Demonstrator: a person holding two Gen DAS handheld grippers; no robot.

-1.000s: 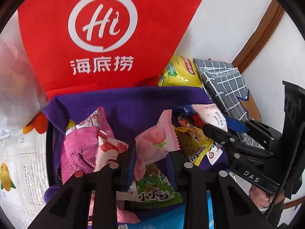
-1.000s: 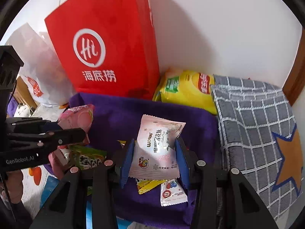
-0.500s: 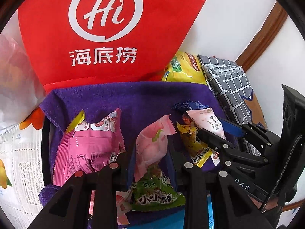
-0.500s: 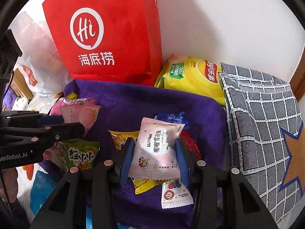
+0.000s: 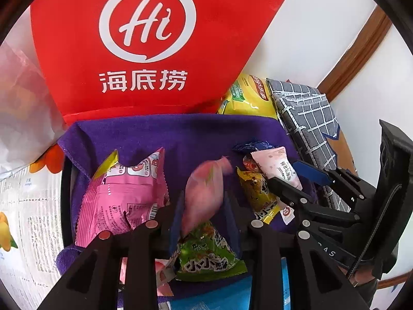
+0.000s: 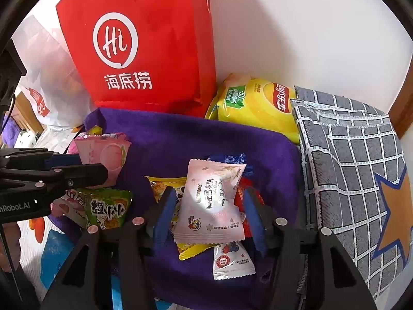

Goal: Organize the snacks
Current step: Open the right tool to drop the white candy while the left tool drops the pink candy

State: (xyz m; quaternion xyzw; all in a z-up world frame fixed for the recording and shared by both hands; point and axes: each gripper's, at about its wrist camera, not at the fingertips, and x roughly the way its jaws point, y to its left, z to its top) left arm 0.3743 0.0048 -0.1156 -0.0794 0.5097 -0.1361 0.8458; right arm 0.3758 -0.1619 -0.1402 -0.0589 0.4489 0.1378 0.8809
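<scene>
A purple cloth-lined basket (image 5: 180, 134) (image 6: 206, 139) holds several snack packets. My left gripper (image 5: 204, 214) is shut on a pink peach packet (image 5: 204, 191), also seen in the right wrist view (image 6: 103, 155), low over the basket. My right gripper (image 6: 209, 211) has its jaws spread; a pale pink and white packet (image 6: 209, 201) (image 5: 278, 168) stands between them over the basket's right pile, and the blue pads look slightly off it. A big pink bag (image 5: 124, 193), a green packet (image 5: 206, 253) (image 6: 108, 206) and yellow packets (image 5: 258, 193) lie in the basket.
A red Hi bag (image 5: 144, 38) (image 6: 139, 51) stands behind the basket against the white wall. A yellow chips bag (image 6: 258, 103) and a grey checked pouch (image 6: 356, 170) lie at the right. A white plastic bag (image 6: 49, 82) is at the left.
Both grippers have come down closer to the basket. My right gripper's jaws have spread wider around the pale packet. The peach packet has turned edge-on in my left gripper.
</scene>
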